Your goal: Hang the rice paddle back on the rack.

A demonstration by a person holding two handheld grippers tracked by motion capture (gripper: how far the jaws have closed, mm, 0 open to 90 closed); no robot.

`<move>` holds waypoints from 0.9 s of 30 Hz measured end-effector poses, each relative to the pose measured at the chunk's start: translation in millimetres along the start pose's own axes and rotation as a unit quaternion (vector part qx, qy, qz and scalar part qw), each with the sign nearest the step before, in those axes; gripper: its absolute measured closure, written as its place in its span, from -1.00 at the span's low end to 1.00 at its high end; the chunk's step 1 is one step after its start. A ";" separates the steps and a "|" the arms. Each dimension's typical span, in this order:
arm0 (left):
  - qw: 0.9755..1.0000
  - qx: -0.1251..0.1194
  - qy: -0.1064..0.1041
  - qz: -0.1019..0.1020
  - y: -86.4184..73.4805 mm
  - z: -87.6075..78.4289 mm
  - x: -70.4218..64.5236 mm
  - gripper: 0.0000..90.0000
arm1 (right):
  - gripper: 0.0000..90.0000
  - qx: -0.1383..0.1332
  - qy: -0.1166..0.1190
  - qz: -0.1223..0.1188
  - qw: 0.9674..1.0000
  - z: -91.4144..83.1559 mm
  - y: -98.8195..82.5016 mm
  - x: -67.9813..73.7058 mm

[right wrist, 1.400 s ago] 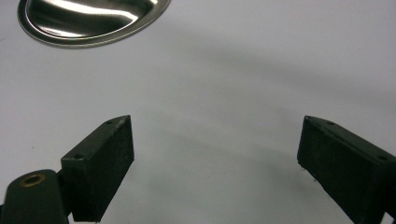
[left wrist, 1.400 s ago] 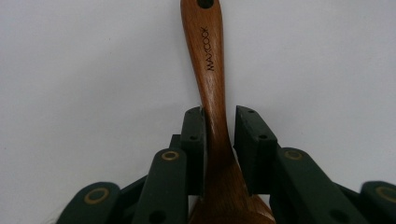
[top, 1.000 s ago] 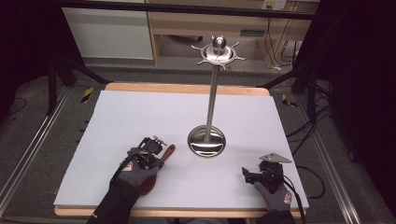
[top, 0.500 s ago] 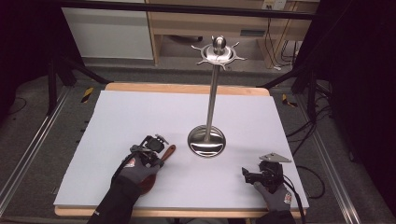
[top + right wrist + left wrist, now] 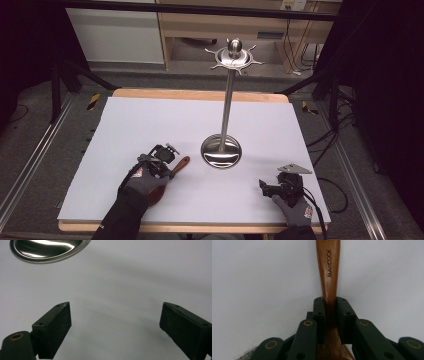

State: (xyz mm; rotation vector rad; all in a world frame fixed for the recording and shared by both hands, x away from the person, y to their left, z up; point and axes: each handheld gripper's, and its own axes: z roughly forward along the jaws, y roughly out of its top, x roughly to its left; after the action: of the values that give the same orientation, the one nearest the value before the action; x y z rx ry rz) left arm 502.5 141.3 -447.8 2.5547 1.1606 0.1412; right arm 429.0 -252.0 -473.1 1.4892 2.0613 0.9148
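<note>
Broadly, by size:
Table (image 5: 150, 125): carried a white sheet with a wooden border along its far and near edges.
Stand (image 5: 221, 151): a polished metal post on a round dished base sat right of the table's middle, with a ring of short hooks and a knob at the top; every hook looked bare.
Left gripper (image 5: 161, 158): sat near the table's near edge, left of the stand's base, held by a gloved hand; its jaws pinched the neck of the spoon.
Right gripper (image 5: 265, 187): rested close to the near right corner, jaws spread wide with nothing between them.
Wooden spoon (image 5: 329, 270): reddish-brown and glossy, with a maker's word burnt into the handle; it lay on the sheet, handle end pointing toward the stand's base, broader end under the hand.
Progress: the grip seemed made; by my reckoning, lifting the spoon and hanging it on a hook remained, so the work looked barely begun.
</note>
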 end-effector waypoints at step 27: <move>0.993 -0.113 -0.001 0.011 -29.7 -35.0 -6.0 0.74 | -0.76 -0.001 -0.001 0.001 1.000 -1.3 0.2 -0.8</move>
State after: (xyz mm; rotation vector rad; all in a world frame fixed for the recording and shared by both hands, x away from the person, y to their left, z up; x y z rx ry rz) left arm 469.5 163.9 -424.6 2.3684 1.0503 0.2606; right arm 428.6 -253.1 -472.1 1.4909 2.0575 0.9146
